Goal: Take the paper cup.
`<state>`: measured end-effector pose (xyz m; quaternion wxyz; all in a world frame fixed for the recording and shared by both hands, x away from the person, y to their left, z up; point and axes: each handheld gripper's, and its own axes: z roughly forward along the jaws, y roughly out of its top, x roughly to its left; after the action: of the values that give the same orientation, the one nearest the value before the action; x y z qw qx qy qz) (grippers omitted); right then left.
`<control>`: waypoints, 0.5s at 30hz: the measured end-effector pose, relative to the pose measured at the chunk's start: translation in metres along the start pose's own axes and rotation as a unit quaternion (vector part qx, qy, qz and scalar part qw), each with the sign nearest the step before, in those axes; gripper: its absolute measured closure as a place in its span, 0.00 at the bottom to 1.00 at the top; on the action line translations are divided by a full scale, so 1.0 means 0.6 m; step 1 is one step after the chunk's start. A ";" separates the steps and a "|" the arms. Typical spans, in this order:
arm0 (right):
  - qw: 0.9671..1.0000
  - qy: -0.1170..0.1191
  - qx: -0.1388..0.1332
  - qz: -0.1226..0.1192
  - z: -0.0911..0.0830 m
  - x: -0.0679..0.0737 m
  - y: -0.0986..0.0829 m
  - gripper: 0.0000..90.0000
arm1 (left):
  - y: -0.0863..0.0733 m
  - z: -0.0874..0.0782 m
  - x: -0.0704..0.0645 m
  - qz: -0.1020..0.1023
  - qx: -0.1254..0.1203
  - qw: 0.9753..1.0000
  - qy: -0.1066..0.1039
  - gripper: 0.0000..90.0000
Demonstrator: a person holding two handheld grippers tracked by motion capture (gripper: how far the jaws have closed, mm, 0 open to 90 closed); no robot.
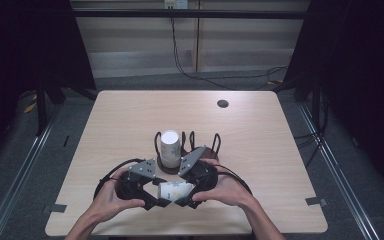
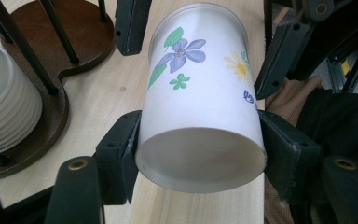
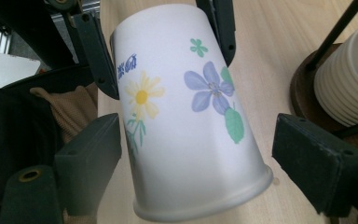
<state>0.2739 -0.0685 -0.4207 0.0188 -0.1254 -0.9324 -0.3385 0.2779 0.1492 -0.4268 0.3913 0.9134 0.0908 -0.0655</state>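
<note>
While the left hand-held gripper (image 2: pixel 200 154) clamps the flowered paper cup (image 2: pixel 200 107) just in front of the cup rack (image 1: pixel 187 150), the right hand-held gripper (image 3: pixel 196 154) straddles it, jaws apart.

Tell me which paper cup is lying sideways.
The flowered cup between the two grippers lies sideways above the table; the plain cups stand stacked in the wooden rack.

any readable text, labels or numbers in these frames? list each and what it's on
Blue print on the side of the white flowered paper cup, beside the yellow daisy: two or three small characters, too blurred and tilted to read; the left gripper view cuts them at the cup's edge.
Stacked white paper cups in the dark wooden rack: no print visible.
No other text, brand or number is legible.
</note>
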 end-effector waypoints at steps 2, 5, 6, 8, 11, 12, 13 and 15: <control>1.000 -0.005 -0.005 0.005 -0.004 0.000 -0.002 0.18 | -0.002 -0.001 0.002 0.000 -0.006 1.000 -0.002 0.40; 1.000 -0.006 -0.012 0.004 -0.013 -0.001 -0.005 0.21 | -0.005 -0.005 0.002 -0.008 -0.011 1.000 0.003 0.40; 1.000 -0.007 -0.021 0.008 -0.018 -0.003 -0.005 0.20 | -0.006 -0.007 0.002 -0.010 -0.016 1.000 0.003 0.40; 0.999 -0.013 -0.032 0.016 -0.026 -0.004 -0.005 0.19 | -0.006 -0.012 0.003 -0.013 -0.020 1.000 0.006 0.40; 0.998 -0.014 -0.049 0.022 -0.035 -0.007 -0.008 0.18 | -0.008 -0.019 0.003 -0.015 -0.027 0.999 0.007 0.40; 0.998 -0.015 -0.054 0.026 -0.038 -0.008 -0.009 0.17 | -0.009 -0.019 0.003 -0.019 -0.033 0.999 0.004 0.39; 0.998 -0.016 -0.058 0.029 -0.040 -0.009 -0.009 0.16 | -0.011 -0.019 0.003 -0.020 -0.034 0.999 0.006 0.39; 0.997 -0.014 -0.072 0.030 -0.042 -0.012 -0.011 0.15 | -0.015 -0.020 0.005 -0.022 -0.035 0.999 0.008 0.39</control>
<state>0.2777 -0.0910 -0.4061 0.0068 -0.1588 -0.9017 -0.4020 0.2793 0.1643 -0.4256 0.4208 0.8974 0.1167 -0.0634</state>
